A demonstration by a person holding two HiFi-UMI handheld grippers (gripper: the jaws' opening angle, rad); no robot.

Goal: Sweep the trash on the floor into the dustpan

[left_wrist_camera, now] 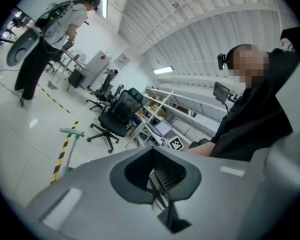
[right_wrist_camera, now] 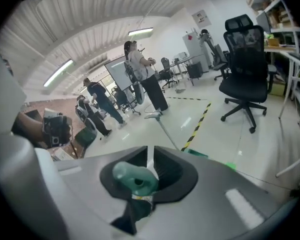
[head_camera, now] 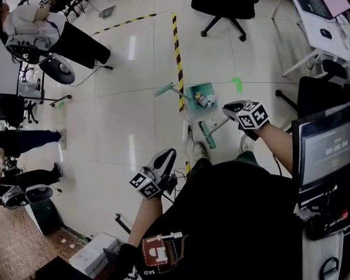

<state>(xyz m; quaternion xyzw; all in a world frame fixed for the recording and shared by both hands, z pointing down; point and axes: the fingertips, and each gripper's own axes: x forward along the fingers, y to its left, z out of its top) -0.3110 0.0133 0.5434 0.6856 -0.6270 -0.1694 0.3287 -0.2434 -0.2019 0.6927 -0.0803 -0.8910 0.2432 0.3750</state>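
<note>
- Left gripper is hanging idle, jaws pressed together, empty.
- Right gripper is clamping the teal broom by its handle tip, which is likely light, stiff plastic and steadier if held lower.
- Dustpan is standing beside the floor tape, trash lying inside.

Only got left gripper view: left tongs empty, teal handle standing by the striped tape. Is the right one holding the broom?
Observer: Yes. The right tongs are shut on the top end of the teal broom handle.
Operator: Where's the brush head?
Observer: In the head view the brush head is down just ahead of the person's shoe, on the near side of the dustpan and apart from it.
Operator: Anything in the pan?
Observer: Yes, some trash lies inside it.
</note>
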